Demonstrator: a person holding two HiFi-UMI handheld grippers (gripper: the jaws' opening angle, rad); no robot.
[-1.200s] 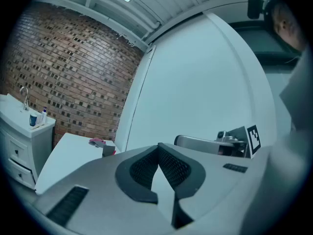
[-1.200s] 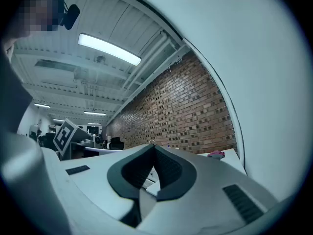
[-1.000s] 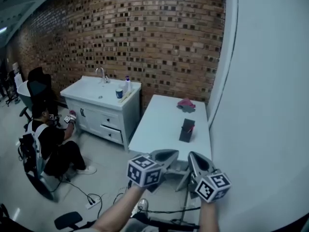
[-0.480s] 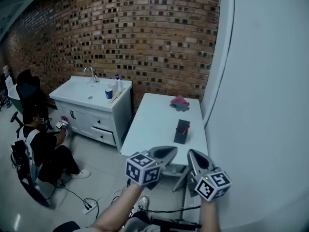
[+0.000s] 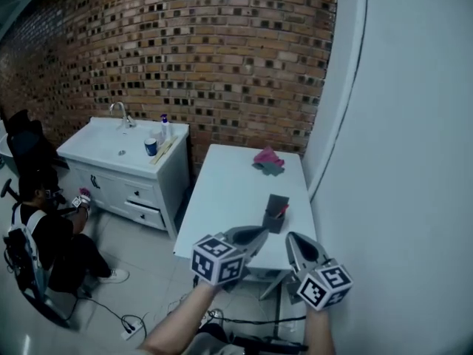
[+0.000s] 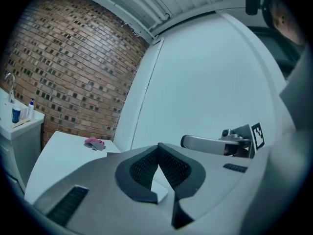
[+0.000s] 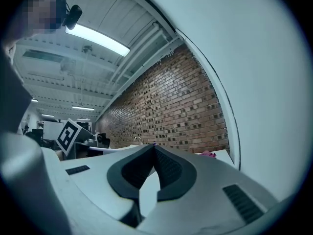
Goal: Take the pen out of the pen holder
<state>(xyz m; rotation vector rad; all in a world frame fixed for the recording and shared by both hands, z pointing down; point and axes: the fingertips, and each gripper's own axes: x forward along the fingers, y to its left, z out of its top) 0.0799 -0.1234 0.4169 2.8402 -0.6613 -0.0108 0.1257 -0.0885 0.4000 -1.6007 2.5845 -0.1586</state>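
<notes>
- The left hand-held gripper has smooth grey plastic jaws with dark, finely ribbed pads. The tips meet in a point, leaving only a V-shaped gap behind them, and nothing is between them.
- The right hand-held gripper is built the same way. Its jaws are also fully together and empty.
- Each hand-held gripper carries a cube printed with black-and-white square markers, and both are held side by side at the near end of the worktop.
- The worktop is a long, smooth white rectangle set against a plain white wall.
- The pen holder is a dark, boxy, upright container standing on the worktop's near right part, just ahead of the jaw tips and apart from them.
- The pen is in the holder, with a red end showing at its mouth.
- A crumpled pink cloth lies at the worktop's far end.
- A rough red brick wall runs behind a white sink cabinet.
</notes>
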